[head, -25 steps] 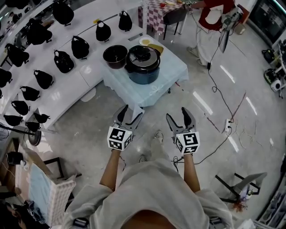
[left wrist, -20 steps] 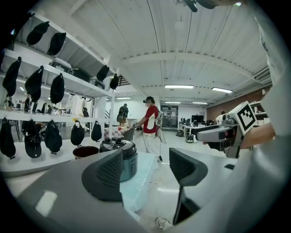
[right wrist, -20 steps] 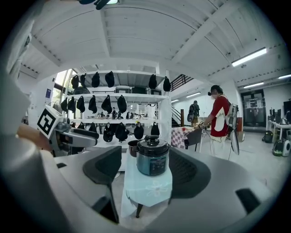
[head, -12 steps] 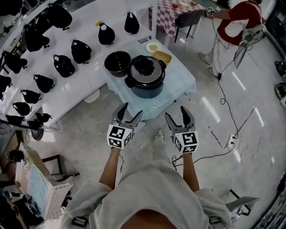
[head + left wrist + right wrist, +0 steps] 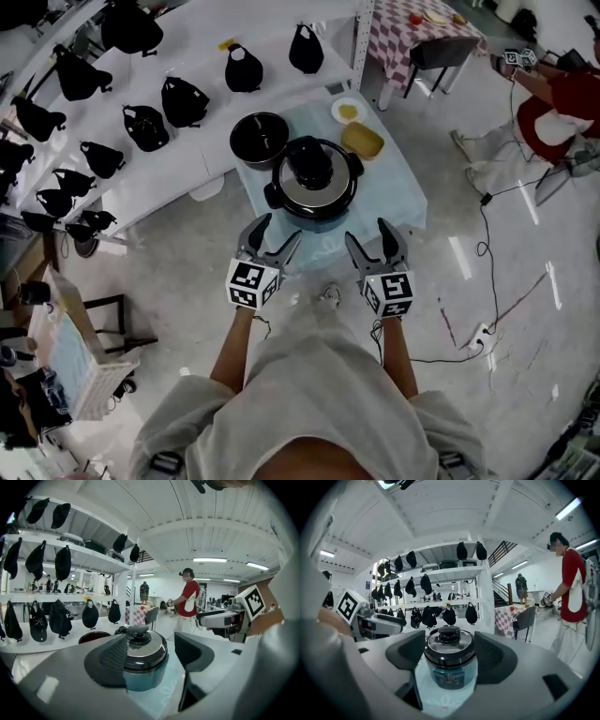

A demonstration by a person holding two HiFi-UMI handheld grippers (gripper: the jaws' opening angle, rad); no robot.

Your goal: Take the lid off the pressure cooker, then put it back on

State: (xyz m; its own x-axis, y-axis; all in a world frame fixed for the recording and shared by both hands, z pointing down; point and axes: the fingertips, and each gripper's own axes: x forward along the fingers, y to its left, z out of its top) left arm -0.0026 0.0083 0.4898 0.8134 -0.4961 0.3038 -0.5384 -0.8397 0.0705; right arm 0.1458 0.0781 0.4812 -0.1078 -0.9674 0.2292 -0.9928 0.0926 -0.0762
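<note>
the person's forearms (image 5: 234, 352) reach forward from a pale top, each holding 1 of the 2 grippers side by side at about the same height. the left gripper (image 5: 278, 232) has its jaws wide apart with nothing held between them, and the right gripper (image 5: 367, 237) is the same, spread wide and empty. both hang just short of the near edge of a small table (image 5: 392, 192) covered in a light blue cloth, and neither touches anything on it. just beyond them, on the near middle of the cloth, stands the pressure cooker (image 5: 313, 187), teal-bodied with black side handles; each gripper view looks at it through the gap between its own jaws. its lid (image 5: 323, 186), shiny metal with a black knob (image 5: 309, 161) on top, sits closed on the pot. behind the cooker to the left is a dark empty bowl (image 5: 259, 139); behind to the right lie a yellow dish (image 5: 363, 141) and a small white plate (image 5: 347, 111). further left, white shelves (image 5: 141, 183) carry rows of black bags (image 5: 184, 100). far off to the right, a person in red (image 5: 567, 92) stands near a checked table (image 5: 405, 37).
</note>
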